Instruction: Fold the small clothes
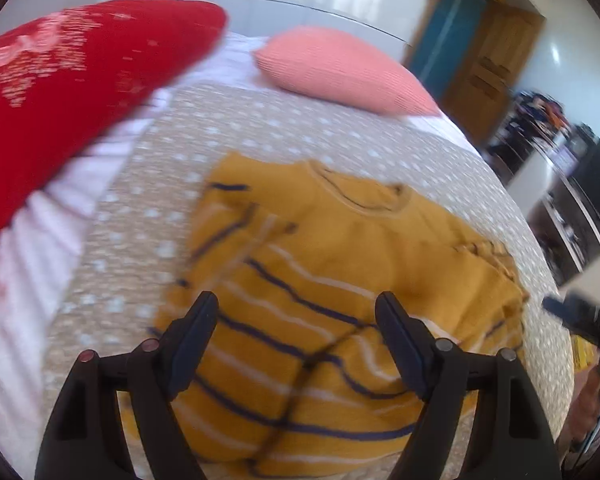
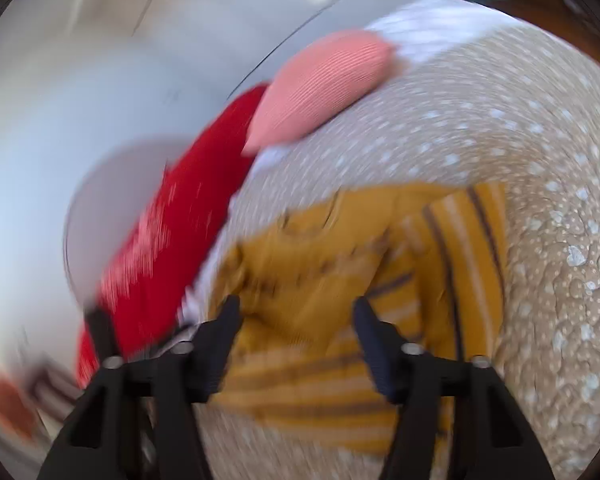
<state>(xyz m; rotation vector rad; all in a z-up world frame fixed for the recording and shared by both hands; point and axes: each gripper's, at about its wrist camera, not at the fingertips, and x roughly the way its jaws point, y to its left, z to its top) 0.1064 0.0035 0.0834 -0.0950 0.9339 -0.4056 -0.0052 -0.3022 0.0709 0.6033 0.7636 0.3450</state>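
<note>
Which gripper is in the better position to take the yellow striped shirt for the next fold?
Probably the left. The left gripper hangs open over the striped front of the yellow shirt. The right gripper is open too, above the shirt's plain side, in a blurrier view.

A mustard-yellow striped knit sweater is lying partly folded on the beige white-dotted bedspread. Behind it, a salmon-pink ribbed pillow is resting at the bed's head, with a red patterned pillow sitting to its left. Both open tools are hovering above the sweater's near edge.
</note>
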